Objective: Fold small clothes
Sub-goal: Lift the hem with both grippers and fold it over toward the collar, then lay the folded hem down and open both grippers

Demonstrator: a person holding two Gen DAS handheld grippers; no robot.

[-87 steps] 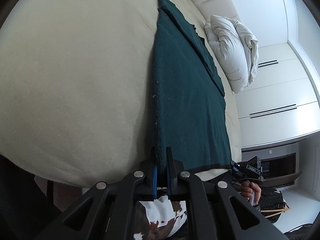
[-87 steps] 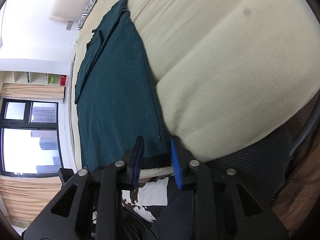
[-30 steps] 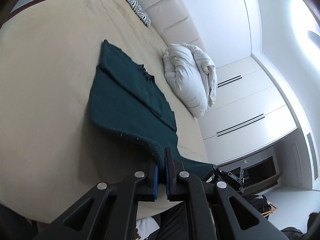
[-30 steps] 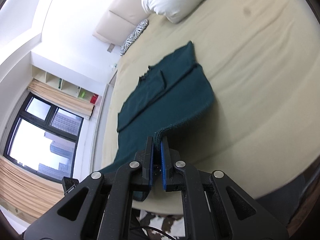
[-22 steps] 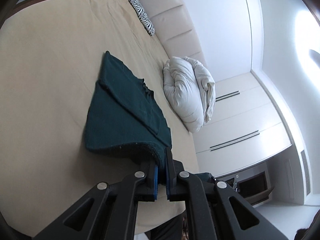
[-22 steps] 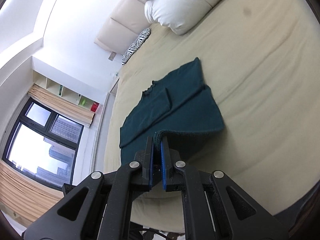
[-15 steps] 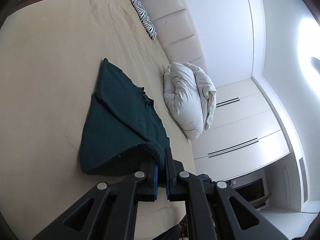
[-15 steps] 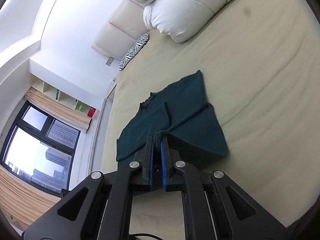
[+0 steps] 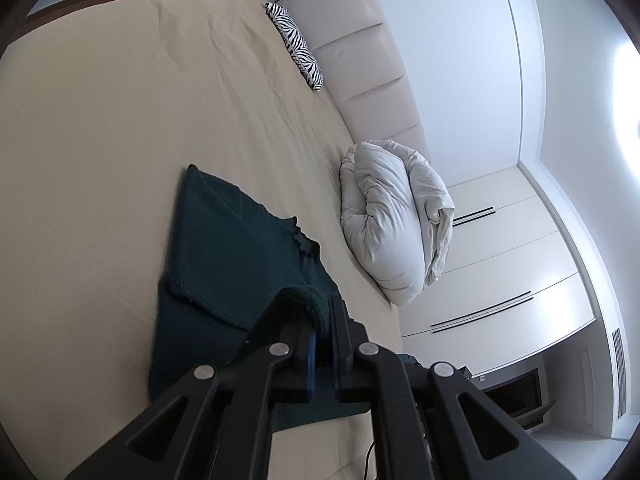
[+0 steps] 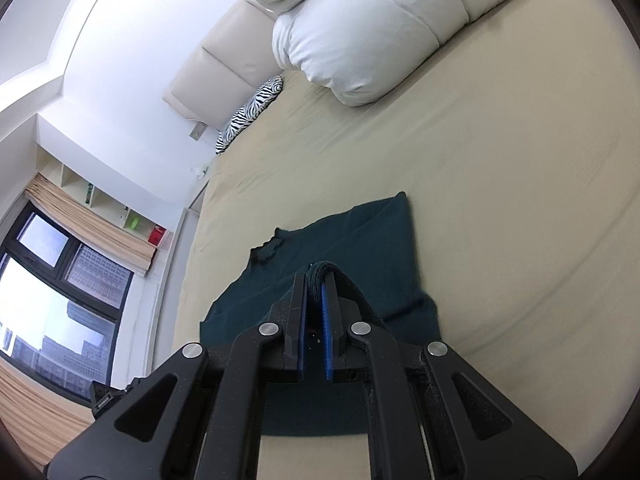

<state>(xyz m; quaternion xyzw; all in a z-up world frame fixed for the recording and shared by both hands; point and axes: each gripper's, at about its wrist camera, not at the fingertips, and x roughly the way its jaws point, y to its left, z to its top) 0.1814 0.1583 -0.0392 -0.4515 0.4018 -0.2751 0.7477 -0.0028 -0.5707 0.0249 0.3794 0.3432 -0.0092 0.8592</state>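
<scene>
In the left wrist view, the beige bed sheet (image 9: 100, 140) fills the left half of the frame. A zebra-striped cushion (image 9: 298, 46) lies in the upper middle against the padded cream headboard (image 9: 360, 68). In the lower middle lies the dark green sweater (image 9: 224, 248), spread flat on the sheet with its scalloped neckline toward the right. Its near edge is lifted and rolled over, and the left gripper (image 9: 323, 320) is clenched on that rolled hem, the cloth pinched between the 2 blue pads (image 9: 311, 354) at the bottom centre. To the right of the sweater, apart from it, sits a bundled white duvet (image 9: 394, 224). Farther right are white wardrobe doors (image 9: 504, 268) with dark slot handles, and a dark recess shows at the lower right.

In the right wrist view, a window (image 10: 52, 292) with city buildings beyond fills the lower left, with a tan blind (image 10: 92, 224) above it and open wall shelves (image 10: 100, 200) holding small green and red items. The zebra-striped cushion (image 10: 252, 110) sits upper middle, beside the headboard (image 10: 216, 68). The sweater (image 10: 360, 256) lies in the lower middle of the frame, its neckline at the left. The right gripper (image 10: 316, 292) is clamped on a thick folded hem of the sweater, which bulges up between its 2 fingers. The white duvet (image 10: 380, 28) occupies the upper right, and bare sheet (image 10: 520, 208) spreads across the right side.
</scene>
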